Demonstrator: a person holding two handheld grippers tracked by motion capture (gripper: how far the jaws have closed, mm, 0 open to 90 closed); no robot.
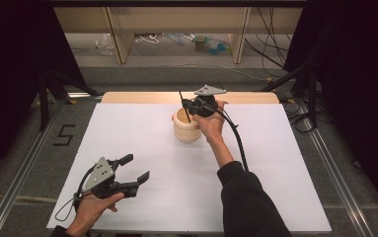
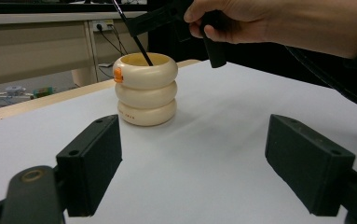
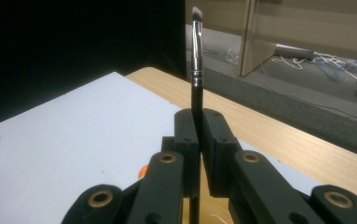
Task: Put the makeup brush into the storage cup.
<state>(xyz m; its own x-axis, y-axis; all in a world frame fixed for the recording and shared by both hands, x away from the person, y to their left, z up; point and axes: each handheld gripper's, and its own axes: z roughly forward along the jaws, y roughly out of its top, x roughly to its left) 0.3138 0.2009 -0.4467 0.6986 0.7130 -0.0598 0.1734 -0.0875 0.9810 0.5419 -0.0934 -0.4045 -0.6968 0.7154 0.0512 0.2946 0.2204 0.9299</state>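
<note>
right gripper (image 1: pixel 192 106) clamps a thin black brush (image 3: pixel 196 70) above the cream ringed holder (image 1: pixel 186 126), handle inside it; left gripper (image 1: pixel 136 169) rests spread wide, well apart from the holder.

– What surrounds the white-topped table (image 1: pixel 142 197)?
– Grey carpet floor (image 1: pixel 23 148), black curtains (image 1: pixel 9 54) on both sides.
– And behind?
– A light wooden bench (image 1: pixel 176 19), with cables (image 1: pixel 270 44) and litter (image 1: pixel 208 44) beneath it.
</note>
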